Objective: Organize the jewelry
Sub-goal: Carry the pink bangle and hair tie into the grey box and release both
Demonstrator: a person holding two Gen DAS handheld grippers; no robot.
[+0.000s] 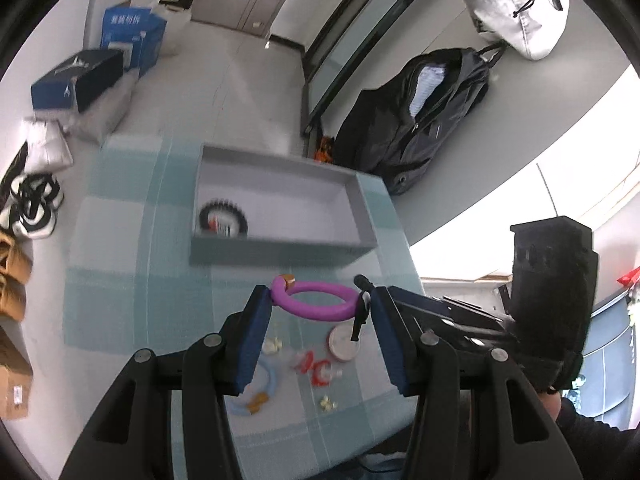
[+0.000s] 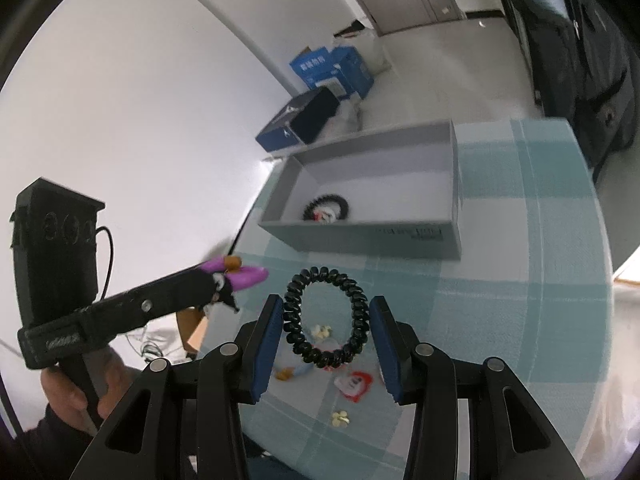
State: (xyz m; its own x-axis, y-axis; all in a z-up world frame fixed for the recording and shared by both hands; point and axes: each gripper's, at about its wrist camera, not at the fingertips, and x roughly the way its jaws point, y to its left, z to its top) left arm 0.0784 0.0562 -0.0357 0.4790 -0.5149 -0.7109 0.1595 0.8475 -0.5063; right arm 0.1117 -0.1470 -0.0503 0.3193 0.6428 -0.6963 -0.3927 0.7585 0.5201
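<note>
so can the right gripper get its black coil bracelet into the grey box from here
Probably yes. The right gripper holds the black coil bracelet, and the grey box sits open-topped just ahead with nothing between. Only a black spiky bracelet lies inside, at one end.

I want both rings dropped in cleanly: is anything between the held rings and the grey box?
Nothing visible blocks either. The purple ring and black coil ring face bare checked cloth up to the grey box.
</note>
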